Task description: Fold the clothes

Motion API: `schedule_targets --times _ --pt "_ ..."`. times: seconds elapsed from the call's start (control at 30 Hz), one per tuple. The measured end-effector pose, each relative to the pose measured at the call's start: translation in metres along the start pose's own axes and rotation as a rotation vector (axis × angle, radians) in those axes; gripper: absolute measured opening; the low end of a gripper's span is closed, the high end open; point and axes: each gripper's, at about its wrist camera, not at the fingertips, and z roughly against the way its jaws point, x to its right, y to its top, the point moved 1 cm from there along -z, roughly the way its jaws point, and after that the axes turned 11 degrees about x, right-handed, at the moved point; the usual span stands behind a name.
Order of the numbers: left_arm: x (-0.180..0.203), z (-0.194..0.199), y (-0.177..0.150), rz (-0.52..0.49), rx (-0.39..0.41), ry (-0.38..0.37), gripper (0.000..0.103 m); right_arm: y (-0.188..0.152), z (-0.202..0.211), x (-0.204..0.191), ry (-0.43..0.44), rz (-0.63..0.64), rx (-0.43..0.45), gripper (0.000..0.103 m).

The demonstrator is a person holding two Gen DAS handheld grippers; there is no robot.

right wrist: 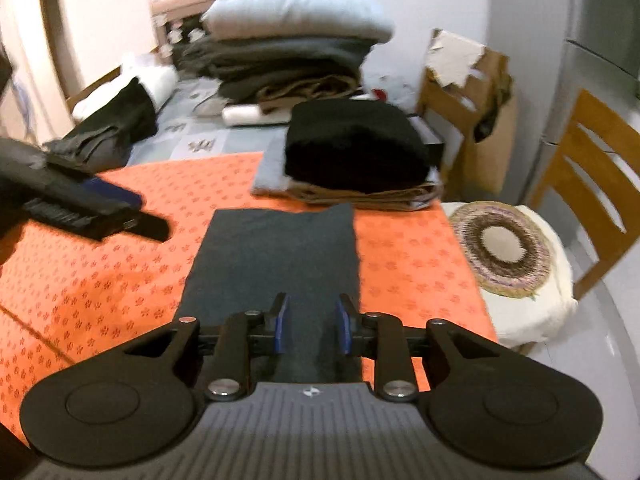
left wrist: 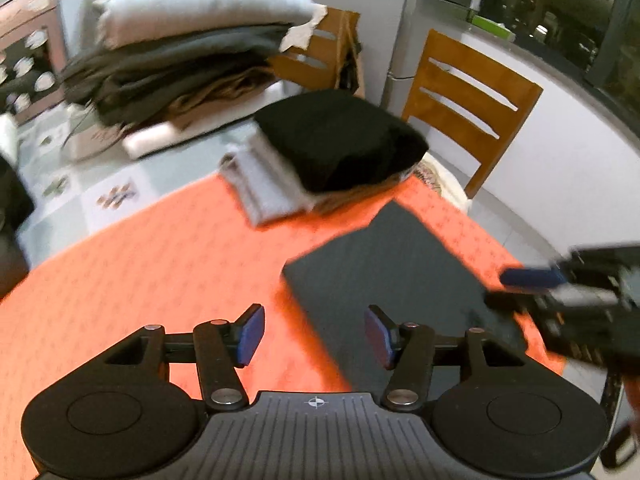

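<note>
A dark grey garment (left wrist: 392, 268) (right wrist: 276, 256) lies folded into a long flat rectangle on the orange tablecloth (left wrist: 140, 260) (right wrist: 100, 280). My left gripper (left wrist: 315, 334) hovers over the cloth's left edge, jaws wide apart and empty. My right gripper (right wrist: 313, 322) sits above the garment's near end, blue pads a little apart, with the fabric lying flat beneath them and not pinched. Each gripper shows blurred in the other's view: the right gripper (left wrist: 516, 290) at the right edge, the left gripper (right wrist: 136, 210) at the left.
A stack of folded clothes topped by a black piece (left wrist: 340, 140) (right wrist: 356, 144) sits at the far table edge. Behind it rises a big pile of blankets (left wrist: 192, 48) (right wrist: 296, 40). A wooden chair (left wrist: 468, 108) (right wrist: 592, 184) with a round woven cushion (right wrist: 504, 248) stands right.
</note>
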Motion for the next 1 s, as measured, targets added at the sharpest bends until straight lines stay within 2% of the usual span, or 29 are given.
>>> schedule_targets --times 0.17,0.23,0.4,0.43,0.5,0.53,0.57,0.63,0.83,1.0 --pt "-0.015 0.029 -0.026 0.053 -0.006 0.020 0.060 -0.011 -0.029 0.005 0.014 0.007 -0.079 0.029" --pt "-0.020 0.037 -0.034 0.066 0.001 0.035 0.064 -0.014 -0.037 0.008 0.022 0.005 -0.098 0.029" --pt "-0.023 0.039 -0.047 0.115 0.007 0.050 0.067 -0.017 -0.044 0.019 0.070 -0.014 -0.127 0.033" --pt "-0.021 0.038 -0.049 0.121 0.012 0.056 0.071 -0.015 -0.043 0.024 0.089 -0.037 -0.124 0.036" --pt "-0.017 0.034 -0.053 0.138 0.014 0.087 0.072 -0.011 -0.043 0.035 0.122 -0.090 -0.114 0.049" --pt "-0.014 0.031 -0.055 0.148 0.010 0.112 0.072 -0.009 -0.043 0.041 0.137 -0.105 -0.110 0.060" --pt "-0.013 0.028 -0.057 0.167 0.007 0.126 0.072 -0.008 -0.043 0.046 0.153 -0.120 -0.106 0.065" --pt "-0.008 0.021 -0.062 0.220 0.002 0.131 0.072 -0.007 -0.045 0.058 0.193 -0.142 -0.109 0.069" --pt "0.001 0.002 -0.072 0.383 -0.008 0.091 0.073 -0.015 -0.068 0.084 0.305 -0.231 -0.173 0.072" --pt "-0.001 -0.016 -0.079 0.545 -0.023 0.052 0.074 -0.027 -0.083 0.087 0.391 -0.300 -0.193 0.072"
